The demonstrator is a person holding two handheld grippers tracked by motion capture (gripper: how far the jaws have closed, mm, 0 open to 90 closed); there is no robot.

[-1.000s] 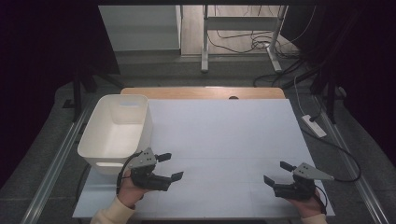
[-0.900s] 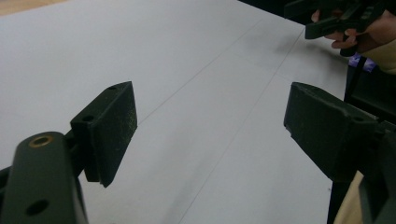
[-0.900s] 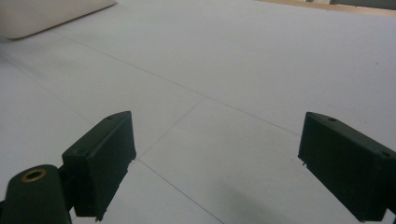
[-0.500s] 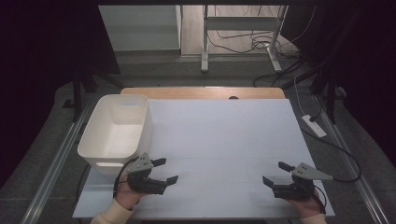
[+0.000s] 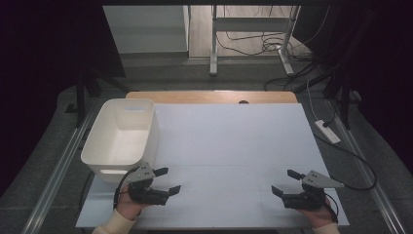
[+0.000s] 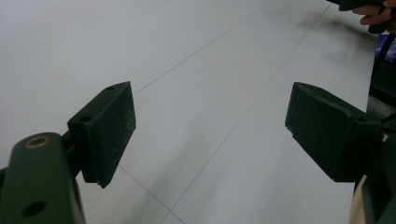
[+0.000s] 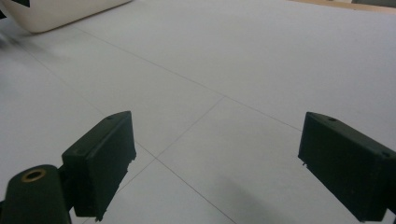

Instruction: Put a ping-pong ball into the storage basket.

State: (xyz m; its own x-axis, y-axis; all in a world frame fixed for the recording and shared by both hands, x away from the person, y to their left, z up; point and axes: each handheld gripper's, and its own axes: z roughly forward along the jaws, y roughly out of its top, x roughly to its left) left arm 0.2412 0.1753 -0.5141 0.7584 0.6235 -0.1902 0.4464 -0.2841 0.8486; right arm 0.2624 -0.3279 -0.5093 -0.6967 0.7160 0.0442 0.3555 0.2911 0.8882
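My left gripper (image 5: 168, 180) rests low over the white table top (image 5: 229, 146) near the front left, just in front of the white bin (image 5: 122, 136). Its jaws stand wide apart with nothing between them, as the left gripper view (image 6: 210, 126) confirms. My right gripper (image 5: 286, 182) sits near the front right edge, pointing left across the table, jaws spread and empty (image 7: 215, 154). The white bin looks empty inside; its corner (image 7: 56, 14) appears at the top left of the right gripper view.
A wooden strip (image 5: 209, 96) borders the far edge of the table. A white power strip (image 5: 327, 131) lies off the right side, with cables on the floor behind. The other hand (image 6: 373, 14) appears at the top right of the left gripper view.
My left gripper has sunk and drawn back toward the front edge of the table. The right gripper has kept still.
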